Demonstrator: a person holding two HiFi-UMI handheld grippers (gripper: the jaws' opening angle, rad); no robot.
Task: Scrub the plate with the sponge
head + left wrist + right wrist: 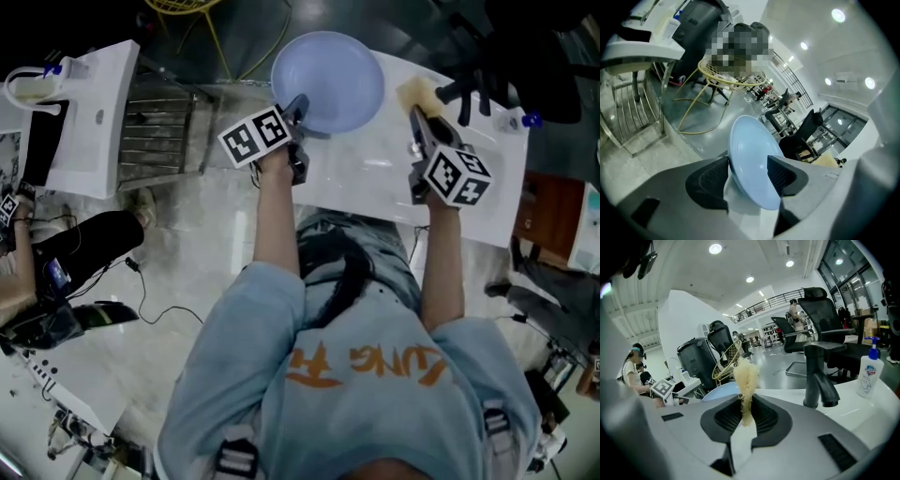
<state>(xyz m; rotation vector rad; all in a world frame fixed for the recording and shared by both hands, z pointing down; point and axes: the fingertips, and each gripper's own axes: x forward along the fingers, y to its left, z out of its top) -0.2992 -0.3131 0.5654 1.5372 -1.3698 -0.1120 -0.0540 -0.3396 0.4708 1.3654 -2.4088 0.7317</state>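
The left gripper [747, 171] has its jaws spread wide. The rim of the blue plate [752, 159] sits between them, but the pads do not squeeze it. The plate lies at the far side of the white table [375, 178]. The right gripper [745, 416] pinches the yellow sponge [746, 376], which sticks out past its jaws. The sponge is off to the right of the plate, not touching it. A black tap [818, 376] stands near
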